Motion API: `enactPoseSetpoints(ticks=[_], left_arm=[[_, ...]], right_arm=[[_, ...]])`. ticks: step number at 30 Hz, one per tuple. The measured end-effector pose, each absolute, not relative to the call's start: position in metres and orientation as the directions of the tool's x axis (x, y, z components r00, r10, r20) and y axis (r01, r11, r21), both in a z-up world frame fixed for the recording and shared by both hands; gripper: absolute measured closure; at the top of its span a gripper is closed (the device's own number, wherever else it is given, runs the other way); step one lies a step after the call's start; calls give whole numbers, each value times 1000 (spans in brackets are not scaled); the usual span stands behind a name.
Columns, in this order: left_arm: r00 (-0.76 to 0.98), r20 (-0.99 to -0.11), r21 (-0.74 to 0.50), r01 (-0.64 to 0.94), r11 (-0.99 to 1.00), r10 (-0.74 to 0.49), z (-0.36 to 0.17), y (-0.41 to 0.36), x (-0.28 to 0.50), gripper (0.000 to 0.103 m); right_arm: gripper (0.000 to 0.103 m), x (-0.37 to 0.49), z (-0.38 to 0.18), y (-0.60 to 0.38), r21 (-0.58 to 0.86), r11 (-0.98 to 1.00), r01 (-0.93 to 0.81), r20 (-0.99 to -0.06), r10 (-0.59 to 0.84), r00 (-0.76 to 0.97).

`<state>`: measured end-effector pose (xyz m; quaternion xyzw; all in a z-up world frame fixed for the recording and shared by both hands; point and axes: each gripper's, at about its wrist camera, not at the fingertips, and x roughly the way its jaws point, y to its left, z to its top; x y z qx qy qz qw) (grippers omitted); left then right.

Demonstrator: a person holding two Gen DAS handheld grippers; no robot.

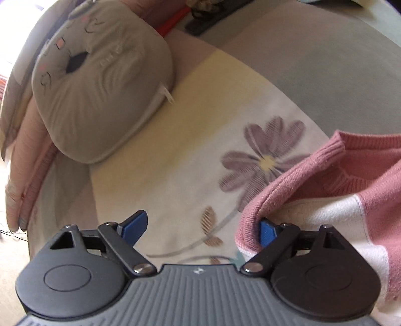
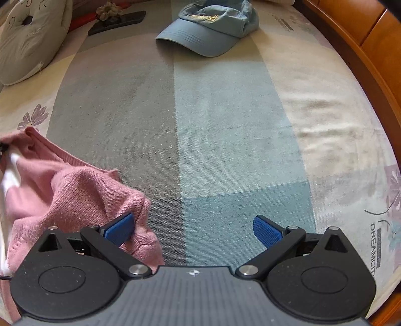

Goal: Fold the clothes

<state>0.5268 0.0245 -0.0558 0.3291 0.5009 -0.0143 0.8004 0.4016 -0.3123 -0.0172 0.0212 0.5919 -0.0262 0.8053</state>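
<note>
A pink knit sweater (image 1: 351, 175) with white bands lies crumpled on the bed, at the right of the left wrist view and at the lower left of the right wrist view (image 2: 75, 190). My left gripper (image 1: 200, 229) is open, jaws wide apart. Its right blue pad (image 1: 267, 233) is tucked against the sweater's ribbed edge, and its left pad hangs over bare bedcover. My right gripper (image 2: 194, 230) is open too. Its left pad (image 2: 120, 229) rests over a bunched fold of the sweater, and its right pad is over the bedcover.
The bedcover (image 2: 213, 125) has grey, blue and cream panels with purple flowers (image 1: 265, 160). A beige cushion (image 1: 100, 87) sits at the far left. A light blue cap (image 2: 208, 30) and a dark flat object (image 2: 117, 22) lie at the back. A wooden bed frame (image 2: 371, 50) borders the right.
</note>
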Motion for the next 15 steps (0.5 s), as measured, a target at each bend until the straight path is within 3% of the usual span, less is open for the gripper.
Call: enactPoseSetpoints(ticks=[6,11,15], left_arm=[[548,-771,548,312,776,324,-44,29,550,13],[500,-800,510,274,815,332,-52,36,560,14],[468,-820,479,249,842,329,-57,41,566,21]], right_arm=[[0,404,-15,-312,20,998,67,-947,-2,321],[0,404,-14,-303,67,997,29,-942,53,332],[0,404,-17,-293,110,994,-22,-941,111,321]])
